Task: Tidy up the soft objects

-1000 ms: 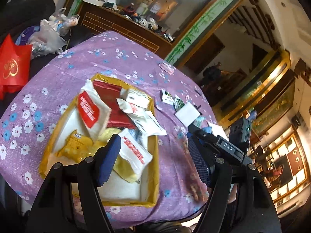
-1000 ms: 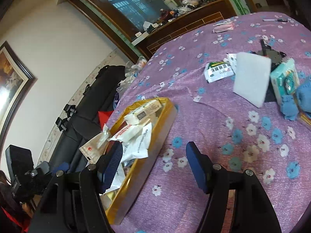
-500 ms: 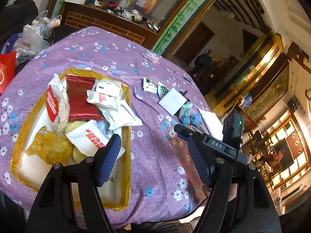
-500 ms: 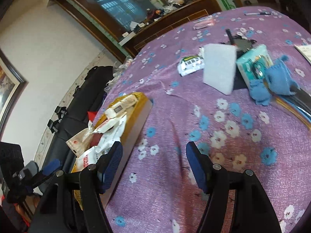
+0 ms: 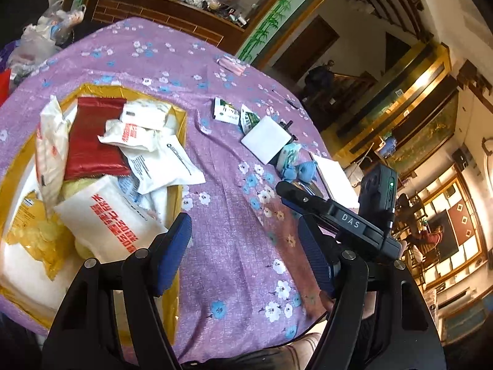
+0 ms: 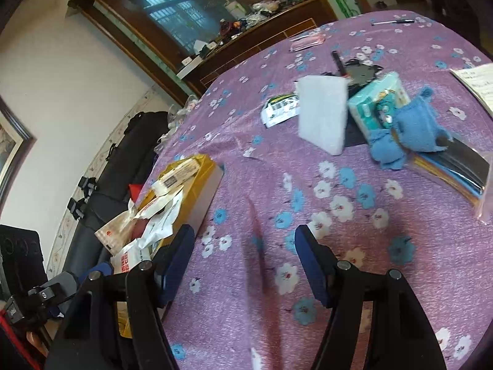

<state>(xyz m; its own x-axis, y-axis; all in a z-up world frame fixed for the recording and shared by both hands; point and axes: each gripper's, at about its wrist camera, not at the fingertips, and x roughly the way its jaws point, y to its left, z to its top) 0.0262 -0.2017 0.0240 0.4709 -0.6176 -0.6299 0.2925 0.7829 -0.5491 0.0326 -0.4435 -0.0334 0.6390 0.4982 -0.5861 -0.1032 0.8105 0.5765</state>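
Note:
A yellow tray at the left of the purple flowered table holds several soft packets, among them a red pouch and a white packet with red print. My left gripper is open over bare cloth just right of the tray. Farther back lie a white sponge pad, a teal tissue pack, a blue plush toy and green-white sachets. My right gripper is open over the cloth, short of the sponge pad, tissue pack and plush toy. The tray lies to its left.
A plastic sleeve of coloured sheets lies under the plush toy. A paper sheet, a pen and a pink case lie farther back. A black sofa stands beyond the table's left edge.
My left gripper has moved right, from over the tray to the cloth beside it. My right gripper has moved toward the sponge pad and plush toy. Both stay open.

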